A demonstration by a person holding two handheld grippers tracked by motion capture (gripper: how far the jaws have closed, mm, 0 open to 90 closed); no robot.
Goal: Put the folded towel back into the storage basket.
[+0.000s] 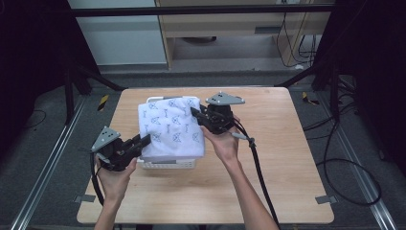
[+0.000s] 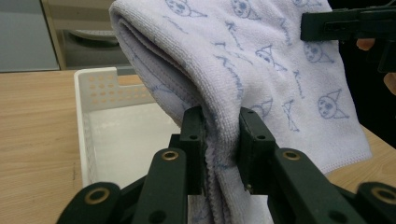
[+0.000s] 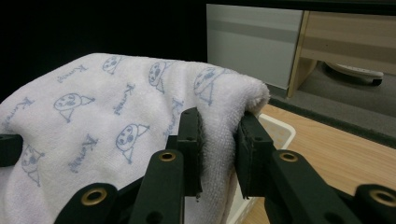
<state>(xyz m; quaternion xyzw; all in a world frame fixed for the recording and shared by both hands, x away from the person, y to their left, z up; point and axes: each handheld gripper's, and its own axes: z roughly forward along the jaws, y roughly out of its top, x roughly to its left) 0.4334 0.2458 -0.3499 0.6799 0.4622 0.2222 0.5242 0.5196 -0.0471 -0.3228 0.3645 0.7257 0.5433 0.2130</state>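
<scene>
Only readable-ish text is printed on the towel [image 3: 93, 121]: a slanted blue script word repeated across the cloth, alternating w/ small cartoon-face drawings. In right gripper view, upper left of frame, it reads approx. "Kuromi", but exact spelling can't be confirmed. Same word is seen at centre of left gripper view, strokes too blurred to spell out. In high view the print is too small to read. No other labels, brands or nos. legible.
</scene>
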